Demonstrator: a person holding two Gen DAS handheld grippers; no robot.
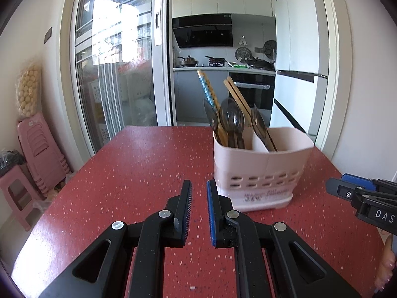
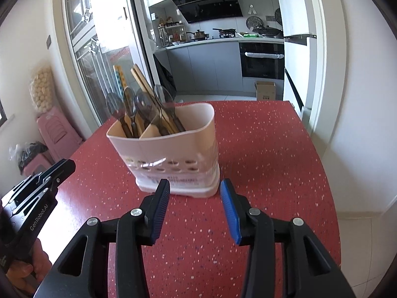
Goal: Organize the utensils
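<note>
A pale pink utensil holder (image 1: 260, 168) stands on the red speckled table (image 1: 139, 173). It holds several spoons (image 1: 230, 119) and chopsticks (image 1: 238, 96), upright and leaning, split between two compartments. My left gripper (image 1: 199, 186) is open and empty, just left of the holder's base. In the right wrist view the holder (image 2: 173, 149) stands just ahead of my right gripper (image 2: 195, 186), which is open wide and empty. Each gripper shows at the edge of the other's view: the right one in the left wrist view (image 1: 352, 188), the left one in the right wrist view (image 2: 59, 168).
Stacked pink stools (image 1: 37, 146) stand left of the table by a glass sliding door (image 1: 116, 74). Behind the table a doorway opens to a kitchen with an oven (image 2: 263, 59) and a cardboard box (image 2: 265, 90). The table's right edge (image 2: 330, 173) drops to the floor.
</note>
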